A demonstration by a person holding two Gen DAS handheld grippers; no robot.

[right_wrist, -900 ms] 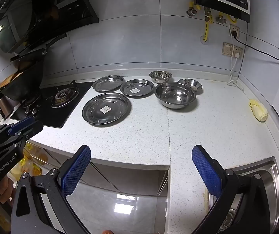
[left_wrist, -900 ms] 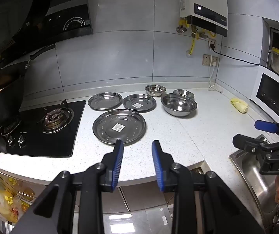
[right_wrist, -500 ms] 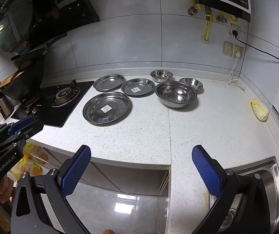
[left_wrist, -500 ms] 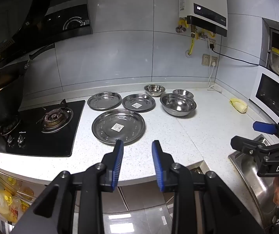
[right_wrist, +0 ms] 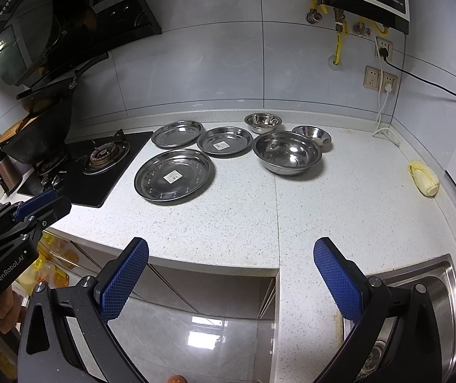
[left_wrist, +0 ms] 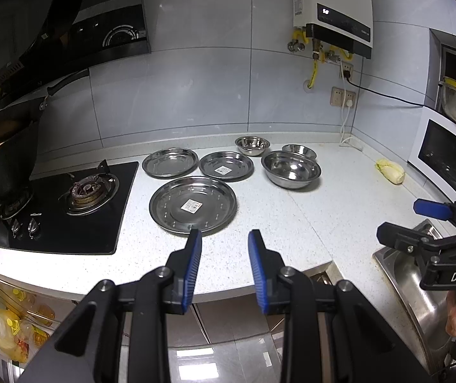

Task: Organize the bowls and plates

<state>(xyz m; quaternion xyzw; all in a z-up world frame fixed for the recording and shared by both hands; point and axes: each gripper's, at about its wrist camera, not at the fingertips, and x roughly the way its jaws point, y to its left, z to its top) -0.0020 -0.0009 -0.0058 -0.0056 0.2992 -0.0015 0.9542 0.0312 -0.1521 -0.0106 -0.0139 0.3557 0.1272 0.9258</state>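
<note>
- The right gripper, black-framed with blue textured pads, is spread wide apart over the counter's front edge; it grips nothing and touches nothing.
- The left gripper, of the same black and blue build, has its pads parted by a narrow gap, with nothing between them; its tips hang just in front of the big plate's near rim, and whether they touch it cannot be told.
- The white speckled stone countertop carries all the steel dishes, grouped near the back wall beside the black glass gas hob.
- The large round stainless steel plate lies nearest the front, flat, with a white label at its middle and nothing else on it.
- The wide stainless steel bowl stands upright to the right of the plates, empty.
- The medium steel plate with a label lies behind the large plate, empty.
- The plain steel plate lies beside it, next to the hob, empty.
- Two small steel bowls sit at the back, both empty: one near the wall, the other just behind the wide bowl's right side.
- A pale yellow-green cabbage piece lies well apart, on the right.
- The steel sink occupies the near right corner.
</note>
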